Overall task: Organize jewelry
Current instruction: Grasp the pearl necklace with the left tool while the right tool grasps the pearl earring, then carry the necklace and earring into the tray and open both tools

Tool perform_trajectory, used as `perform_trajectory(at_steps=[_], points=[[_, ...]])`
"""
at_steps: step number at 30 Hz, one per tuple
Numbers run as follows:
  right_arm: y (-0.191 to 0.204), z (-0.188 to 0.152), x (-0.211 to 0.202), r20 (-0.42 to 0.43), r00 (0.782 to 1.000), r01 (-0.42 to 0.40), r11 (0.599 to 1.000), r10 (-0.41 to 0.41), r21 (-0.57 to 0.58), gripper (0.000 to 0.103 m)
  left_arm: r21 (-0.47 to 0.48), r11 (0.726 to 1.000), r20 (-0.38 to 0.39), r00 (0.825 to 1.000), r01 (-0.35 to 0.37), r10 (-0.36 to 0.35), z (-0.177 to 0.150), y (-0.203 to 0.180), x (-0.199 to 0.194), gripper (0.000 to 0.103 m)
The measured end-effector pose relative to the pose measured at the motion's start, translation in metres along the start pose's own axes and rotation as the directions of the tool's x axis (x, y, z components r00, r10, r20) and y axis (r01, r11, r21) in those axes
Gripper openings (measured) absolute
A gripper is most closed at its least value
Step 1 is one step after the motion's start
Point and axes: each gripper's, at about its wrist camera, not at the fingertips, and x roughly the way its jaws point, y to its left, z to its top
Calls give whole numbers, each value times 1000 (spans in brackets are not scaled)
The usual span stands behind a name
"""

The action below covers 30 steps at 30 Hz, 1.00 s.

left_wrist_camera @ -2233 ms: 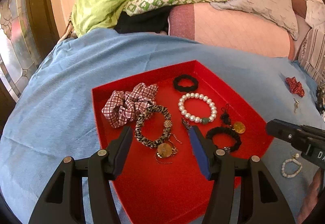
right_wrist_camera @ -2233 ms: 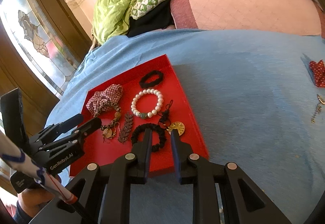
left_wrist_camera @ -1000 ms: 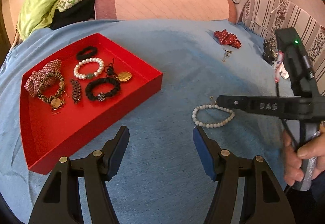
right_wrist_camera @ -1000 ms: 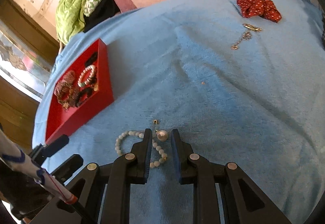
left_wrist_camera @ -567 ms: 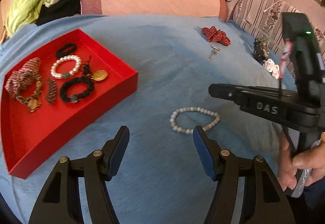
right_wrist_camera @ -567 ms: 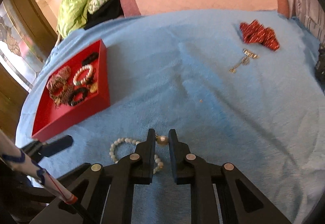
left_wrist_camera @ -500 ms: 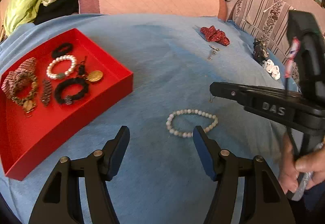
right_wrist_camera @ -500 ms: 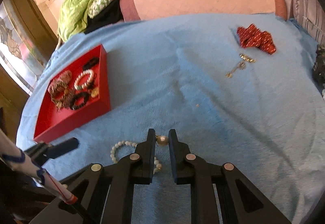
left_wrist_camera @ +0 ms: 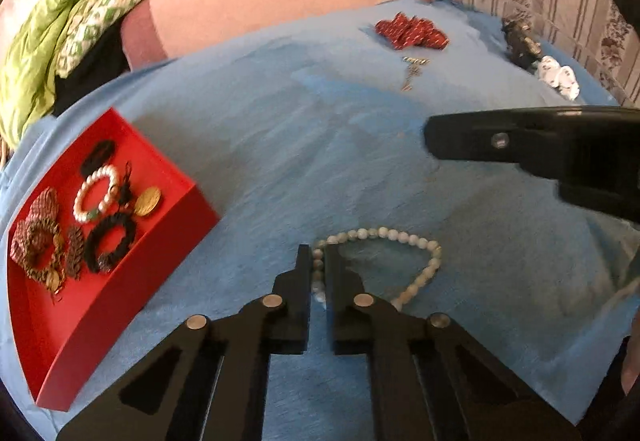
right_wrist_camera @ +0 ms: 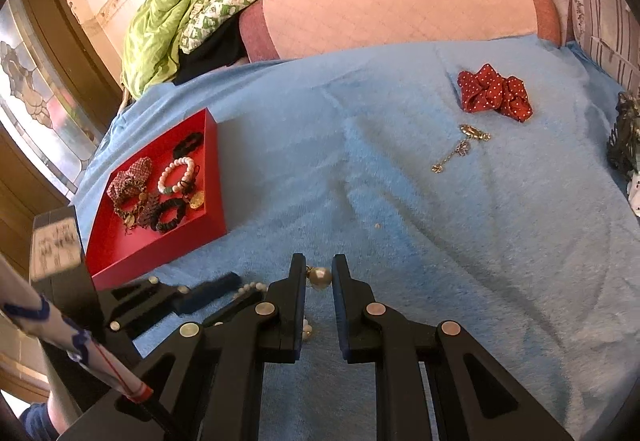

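Glossy bead bracelet (left_wrist_camera: 394, 246) on fuzzy blue cloth (left_wrist_camera: 280, 145); matt red tray (left_wrist_camera: 120, 281).

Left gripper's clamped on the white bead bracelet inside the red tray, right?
Not quite. The left gripper is clamped on the white bead bracelet, but the bracelet lies on the blue blanket, outside the red tray. The left wrist view shows it.
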Motion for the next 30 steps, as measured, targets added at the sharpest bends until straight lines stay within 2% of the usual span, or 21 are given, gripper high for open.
perform_trajectory(at_steps=[2, 3, 12, 22, 30], points=[[-2, 1, -2, 7, 1000, 0, 1000, 0, 7, 14, -41, 996, 5, 997, 79, -79, 4, 5, -2, 5], [-3, 2, -3, 12, 1000, 0, 1000, 0, 11, 14, -49, 994, 18, 995, 95, -94, 4, 7, -6, 5], [-6, 11, -13, 62, 998, -12, 999, 10, 33, 14, -75, 983, 179, 972, 168, -152, 18, 20, -47, 5], [10, 15, -13, 94, 994, -56, 998, 56, 6, 14, -141, 978, 257, 960, 153, -113, 19, 56, -78, 6], [42, 18, -6, 113, 987, -109, 992, 115, -59, 14, -245, 964, 289, 957, 103, -29, 7, 108, -100, 6]])
